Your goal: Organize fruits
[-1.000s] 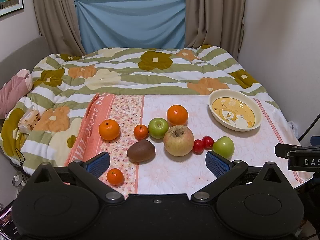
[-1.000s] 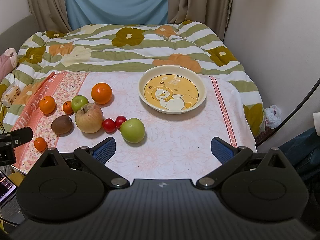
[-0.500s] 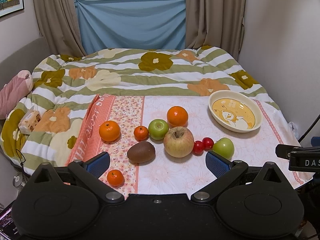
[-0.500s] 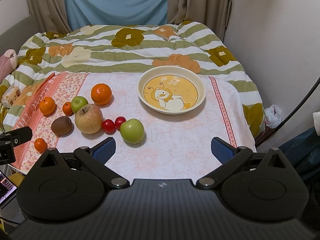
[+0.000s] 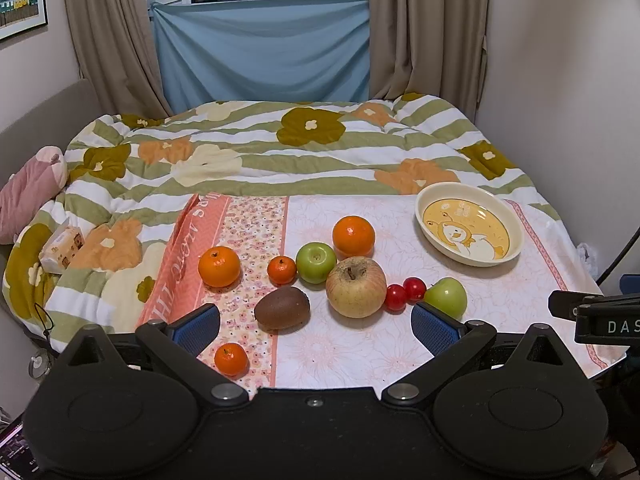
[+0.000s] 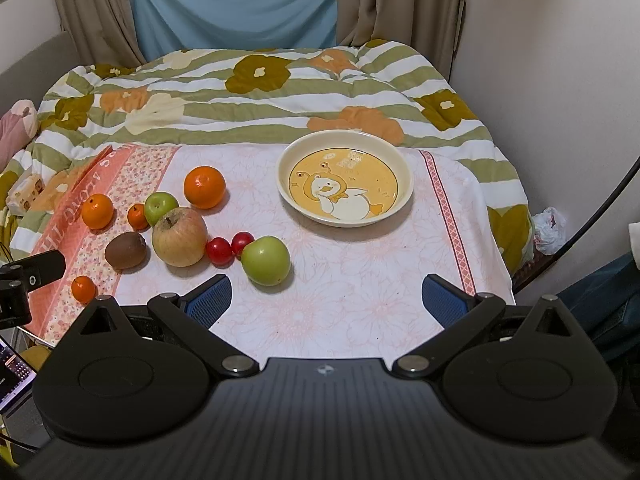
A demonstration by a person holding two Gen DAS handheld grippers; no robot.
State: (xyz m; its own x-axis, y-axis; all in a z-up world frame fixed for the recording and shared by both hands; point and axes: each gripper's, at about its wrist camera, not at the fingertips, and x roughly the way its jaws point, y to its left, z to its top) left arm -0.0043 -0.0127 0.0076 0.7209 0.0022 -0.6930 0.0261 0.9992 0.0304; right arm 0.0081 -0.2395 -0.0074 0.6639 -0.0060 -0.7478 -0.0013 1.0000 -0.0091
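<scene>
1. Your left gripper (image 5: 315, 327) hovers at the near edge of the pink floral cloth (image 5: 460, 360), its blue-padded fingers (image 5: 197, 326) spread wide with nothing between them.
2. Your right gripper (image 6: 326, 303) likewise hangs over the near edge of the cloth, fingers (image 6: 444, 302) wide apart and empty.
3. Take as landmark the large yellow-red apple (image 5: 356, 287) with its stem up. The brown kiwi (image 5: 282, 307) lies just left of it and slightly nearer you.
4. The small round green apple (image 5: 316, 262) sits just behind the landmark to the left, beside it; you cannot tell whether they touch.
5. The large orange (image 5: 353, 237) rests behind the landmark, next to the small green apple.
6. A small mandarin (image 5: 282, 269) lies left of the small green apple, and a medium orange (image 5: 219, 266) lies farther left on the salmon border of the cloth.
7. A tiny mandarin (image 5: 231, 359) lies nearest you, left of the kiwi, close to your left gripper's left finger.
8. Two red cherry tomatoes (image 5: 404, 293) lie side by side just right of the landmark.
9. A pale green apple (image 6: 265, 260) rests right of the tomatoes, near your right gripper's left finger.
10. The cream shallow bowl with a cartoon duck print (image 6: 406, 200) stands empty, well right of and behind the landmark.
11. The green-striped flowered quilt (image 6: 256, 92) extends behind the cloth.
</scene>
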